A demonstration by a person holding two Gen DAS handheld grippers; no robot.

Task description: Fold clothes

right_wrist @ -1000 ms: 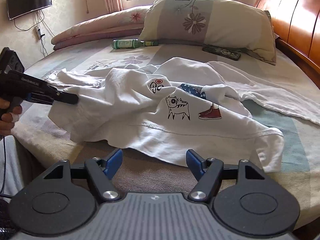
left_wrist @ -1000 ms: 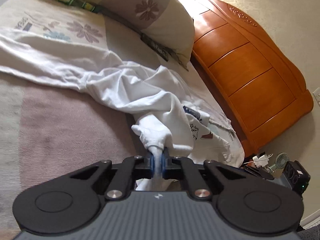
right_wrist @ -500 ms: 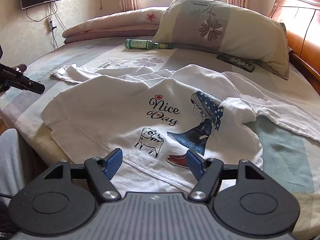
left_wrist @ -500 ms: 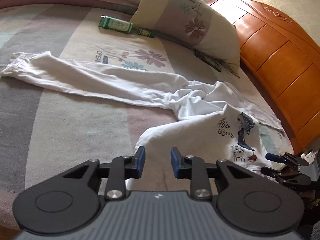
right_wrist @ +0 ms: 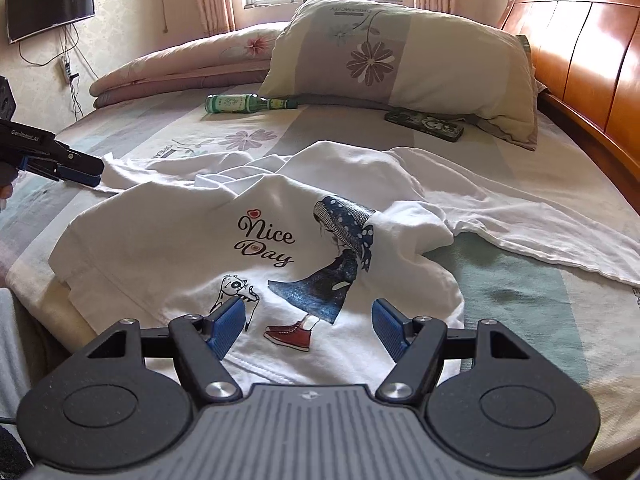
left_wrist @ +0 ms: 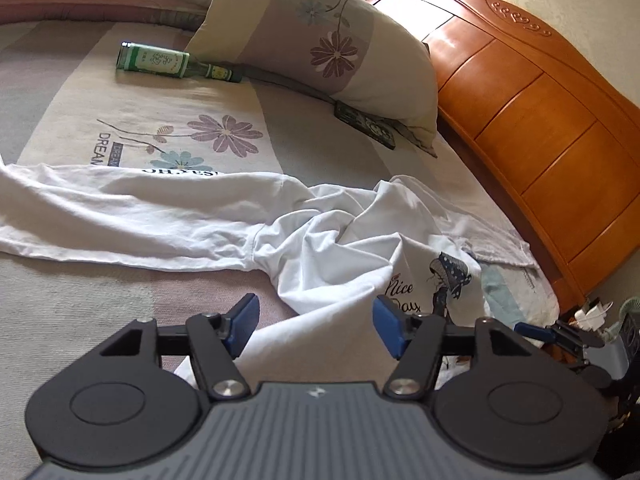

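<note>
Broadly, the wide bed (right_wrist: 520, 320) with its striped floral cover carries the white long-sleeved cotton shirt (right_wrist: 192, 248) printed "Nice Day", lying rumpled along the bed's near edge, one sleeve trailing toward the left edge. To fold well, I judge the body needs flattening and both sleeves drawn straight first. Left tool (left_wrist: 316, 320) hangs over the hem, jaws opening, nothing pressed between them; a second ago it was clamped on a bunch of cloth. Right tool (right_wrist: 308, 326) stands apart, empty, as before, with more of the print now showing.
</note>
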